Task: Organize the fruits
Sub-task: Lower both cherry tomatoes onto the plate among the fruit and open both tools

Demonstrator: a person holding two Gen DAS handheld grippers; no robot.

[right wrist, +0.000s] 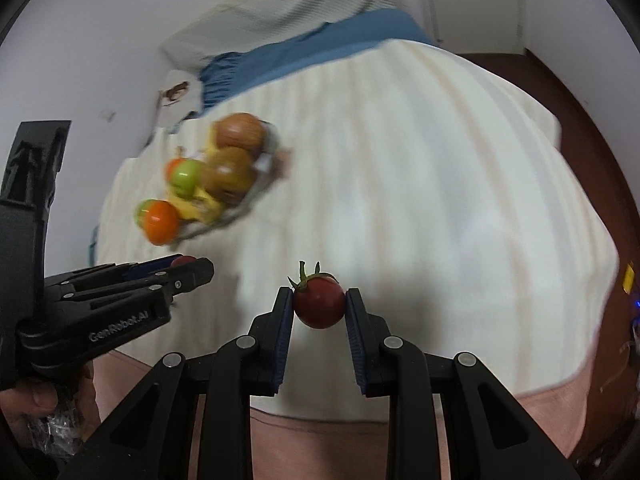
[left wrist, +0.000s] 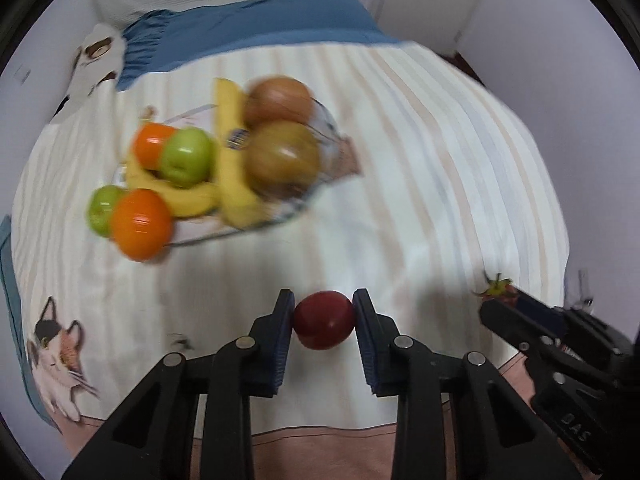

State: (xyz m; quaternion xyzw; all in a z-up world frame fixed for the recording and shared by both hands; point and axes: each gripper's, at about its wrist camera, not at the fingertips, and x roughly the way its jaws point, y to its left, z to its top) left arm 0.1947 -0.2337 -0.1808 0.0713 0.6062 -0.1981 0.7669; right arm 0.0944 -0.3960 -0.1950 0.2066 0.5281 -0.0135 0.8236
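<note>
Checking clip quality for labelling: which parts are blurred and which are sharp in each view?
Left wrist view: fruit basket smeared by motion blur, the held red tomato sharp. Right wrist view: basket blurred likewise, stemmed tomato crisp; fisheye bends both.

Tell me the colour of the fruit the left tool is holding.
Dark red fruit, clearest in the left wrist view.

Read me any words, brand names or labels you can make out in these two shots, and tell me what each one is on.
"GenRobot.AI": on the body of the left gripper, seen in the right wrist view.
"DAS": on the body of the right gripper, seen in the left wrist view.
Blue sticker on a banana in the wire basket: too blurred to read.
</note>
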